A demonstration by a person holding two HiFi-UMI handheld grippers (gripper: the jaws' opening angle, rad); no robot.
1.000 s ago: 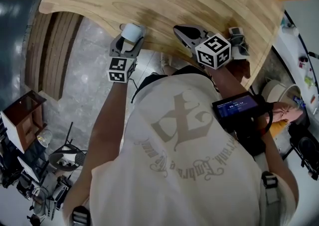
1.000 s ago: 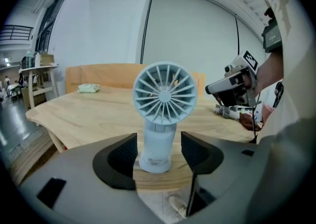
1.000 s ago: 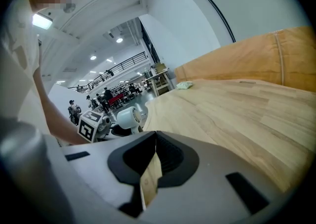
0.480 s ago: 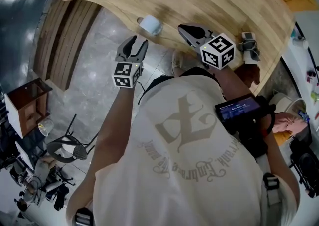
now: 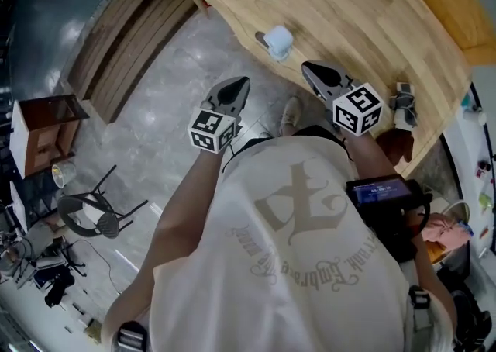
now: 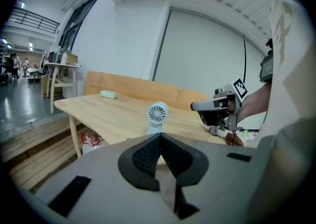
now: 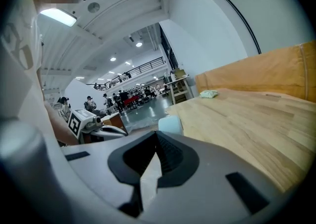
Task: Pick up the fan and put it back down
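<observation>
ITEM: fan (image 5: 277, 42). Small, white, round grille head on short stand. Upright on table (image 5: 364, 9), close to near edge.
POSITION: 1 o'clock from left gripper (image 5: 239, 85), 10 o'clock from right gripper (image 5: 311, 71). Apart from both.
TONGS: both pairs pressed together, nothing between. Both held off table edge.
HANDLING (judged): light, stiff plastic shell. Smooth, may slip. Top-heavy, tips easily. Grille likely weakest part.
HOLD: stand or neck below head, jaws across its sides, not on grille.

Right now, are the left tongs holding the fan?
No: the fan stands on the table, out beyond the left tongs, which are shut on nothing.
</observation>
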